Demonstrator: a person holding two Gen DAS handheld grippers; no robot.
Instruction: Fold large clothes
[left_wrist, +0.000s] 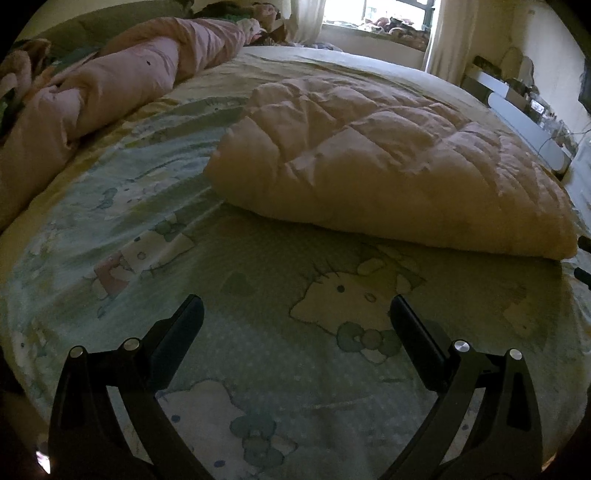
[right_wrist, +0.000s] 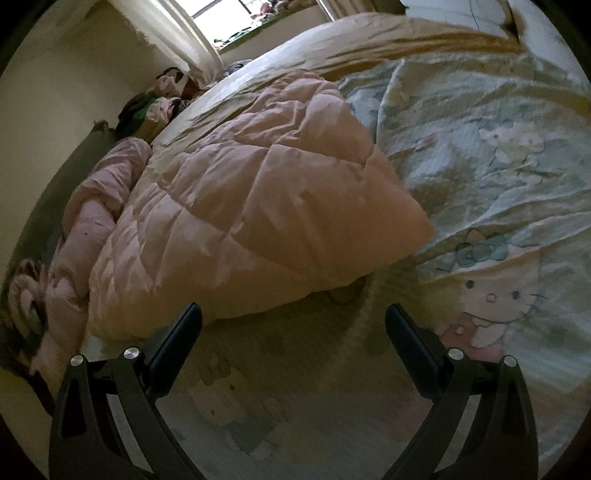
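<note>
Both tools spread, empty: the folded quilt (left_wrist: 388, 162) lies on the bed (left_wrist: 258, 369) ahead of the left tool (left_wrist: 295, 317); the right tool (right_wrist: 293, 323) seems nearer its edge (dim view)

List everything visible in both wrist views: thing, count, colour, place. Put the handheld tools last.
Folded quilted comforter: one, pale pink, lying on the bed ahead of both tools.
Rolled bedding: one bundle, pink, along the bed's far side beyond the comforter.
Bed sheet: one, pale green-blue with cartoon cat prints, covering the mattress.
Window: one, bright, behind the bed.
Curtains: pale cream, flanking the window.
Clothes pile: mixed colours, by the wall off the bed.
Left tool: one, black, jaws wide apart, empty, above the sheet.
Right tool: one, black, jaws wide apart, empty, near the comforter's edge.
</note>
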